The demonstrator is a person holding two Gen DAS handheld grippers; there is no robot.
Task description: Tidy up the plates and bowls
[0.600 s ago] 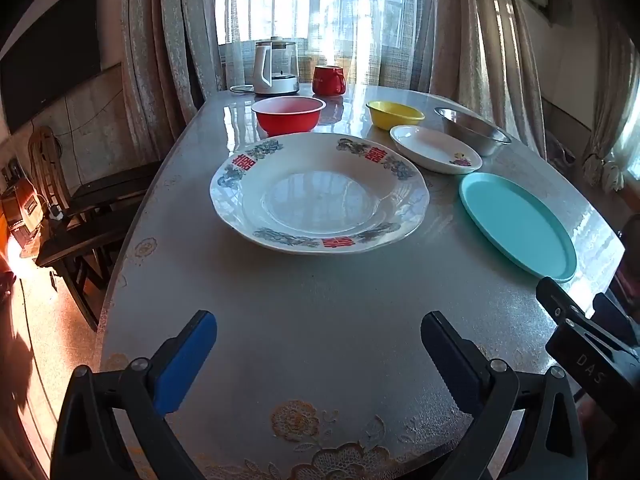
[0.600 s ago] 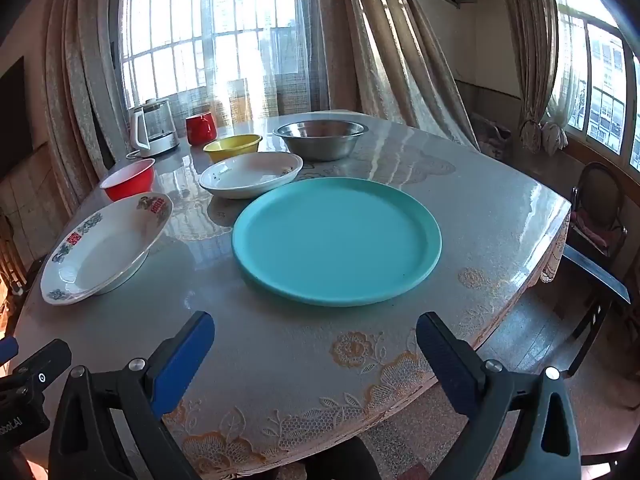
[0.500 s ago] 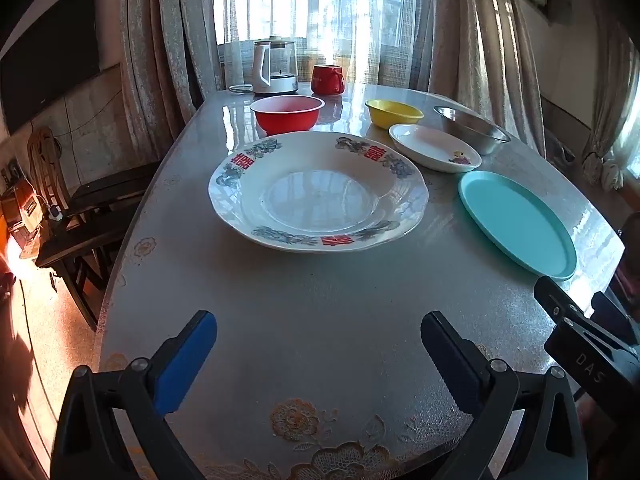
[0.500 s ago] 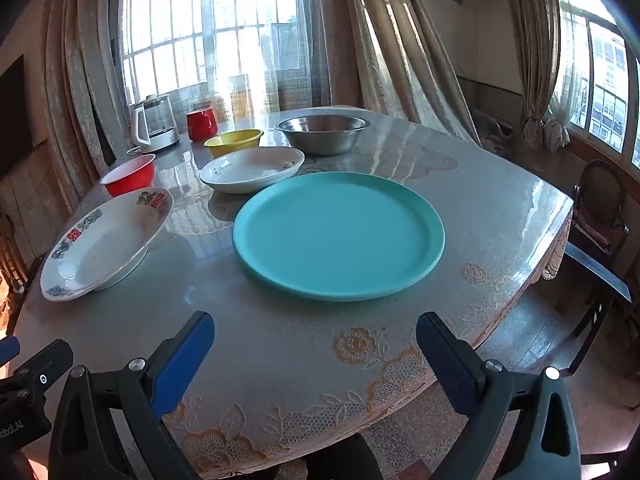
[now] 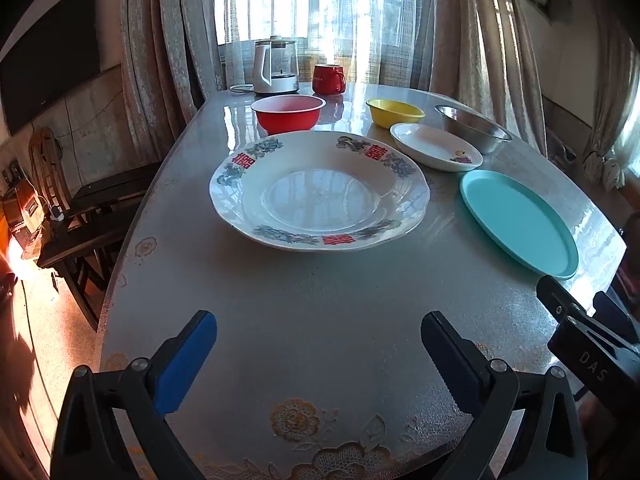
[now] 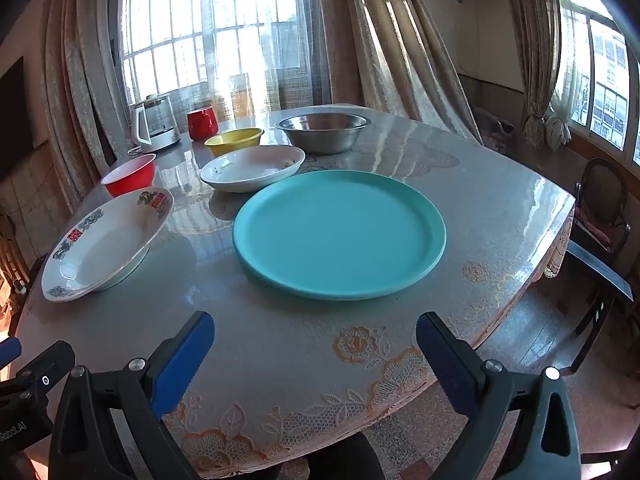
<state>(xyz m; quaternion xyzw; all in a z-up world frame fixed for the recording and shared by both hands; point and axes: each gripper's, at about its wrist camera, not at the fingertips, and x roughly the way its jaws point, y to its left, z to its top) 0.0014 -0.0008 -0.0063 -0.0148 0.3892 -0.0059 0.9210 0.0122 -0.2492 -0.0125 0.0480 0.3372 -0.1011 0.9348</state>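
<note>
Left wrist view shows the left gripper spread wide and empty, the patterned deep plate at its twelve o'clock, the right gripper likewise agape before the teal plate: nothing stacked yet, so reaching a rim likely comes next.

Both my wrist cameras sit low at the near edge of the table, looking forward and downward between their own blue-padded fingers. The left view faces the patterned plate, close ahead, with the window beyond. The right view stands further right, facing the teal plate. Both views share all the dishes; each also catches the other gripper at its frame edge.
</note>
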